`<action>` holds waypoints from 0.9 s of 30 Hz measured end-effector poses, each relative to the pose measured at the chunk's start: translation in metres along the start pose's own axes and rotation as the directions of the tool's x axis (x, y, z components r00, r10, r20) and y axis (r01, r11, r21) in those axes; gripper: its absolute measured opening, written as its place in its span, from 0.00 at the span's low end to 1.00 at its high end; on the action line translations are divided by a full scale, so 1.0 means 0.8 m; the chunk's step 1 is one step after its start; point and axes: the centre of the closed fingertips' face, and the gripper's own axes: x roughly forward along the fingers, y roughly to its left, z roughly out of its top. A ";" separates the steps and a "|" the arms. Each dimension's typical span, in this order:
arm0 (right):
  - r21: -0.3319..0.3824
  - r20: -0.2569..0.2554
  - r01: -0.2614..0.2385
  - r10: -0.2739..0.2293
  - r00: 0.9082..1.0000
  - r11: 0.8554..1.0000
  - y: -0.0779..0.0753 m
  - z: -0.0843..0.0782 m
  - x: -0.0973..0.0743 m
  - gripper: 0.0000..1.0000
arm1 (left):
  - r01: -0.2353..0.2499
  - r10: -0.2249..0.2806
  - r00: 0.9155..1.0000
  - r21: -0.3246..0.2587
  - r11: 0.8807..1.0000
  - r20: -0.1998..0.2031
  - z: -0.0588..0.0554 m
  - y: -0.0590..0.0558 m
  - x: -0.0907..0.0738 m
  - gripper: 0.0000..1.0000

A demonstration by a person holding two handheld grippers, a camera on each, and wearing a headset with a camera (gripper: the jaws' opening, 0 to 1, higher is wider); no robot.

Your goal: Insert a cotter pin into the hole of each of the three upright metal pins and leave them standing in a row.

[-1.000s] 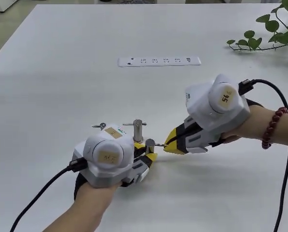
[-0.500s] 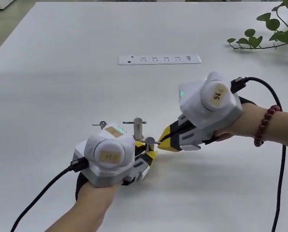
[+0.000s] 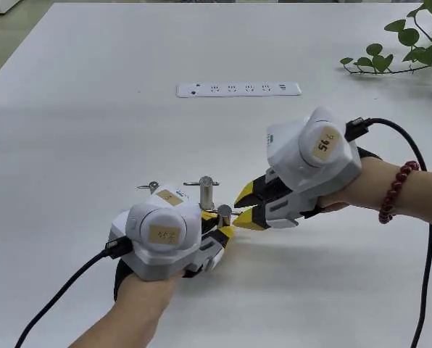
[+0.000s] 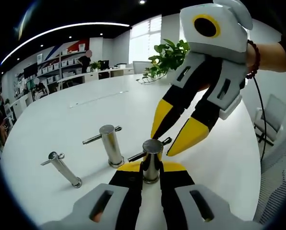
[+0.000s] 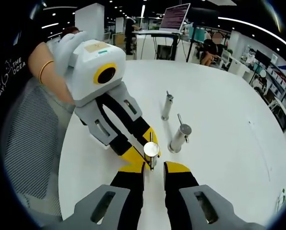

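Left tongs (image 3: 219, 224): shut on the near pin (image 4: 151, 163), holding it upright.
Cotter (image 4: 135, 156): through the near pin, lying flat, loop poking right.
Right tongs (image 3: 243, 209): open, just right of the near pin, tips either side of the loop.

A broad white table (image 3: 93, 109) carries a long white power strip (image 3: 238, 90) and a trailing green leafy plant (image 3: 412, 43), with a bright window (image 4: 144, 40), white wall shelves (image 4: 61, 69) and a curved ceiling light strip (image 4: 71, 28) beyond.
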 end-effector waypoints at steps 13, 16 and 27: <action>0.020 -0.004 0.022 -0.022 1.000 1.000 0.000 -0.008 -0.010 0.00 | -0.010 0.010 1.000 -0.016 1.000 0.005 0.000 0.000 0.000 0.10; 0.018 -0.003 0.016 -0.016 1.000 1.000 0.003 -0.005 -0.009 0.00 | -0.014 0.014 1.000 -0.023 1.000 0.006 0.000 0.001 0.000 0.10; 0.009 -0.003 0.012 -0.012 1.000 1.000 0.002 0.000 -0.002 0.00 | -0.023 0.024 1.000 -0.054 0.998 0.011 -0.001 0.001 0.000 0.11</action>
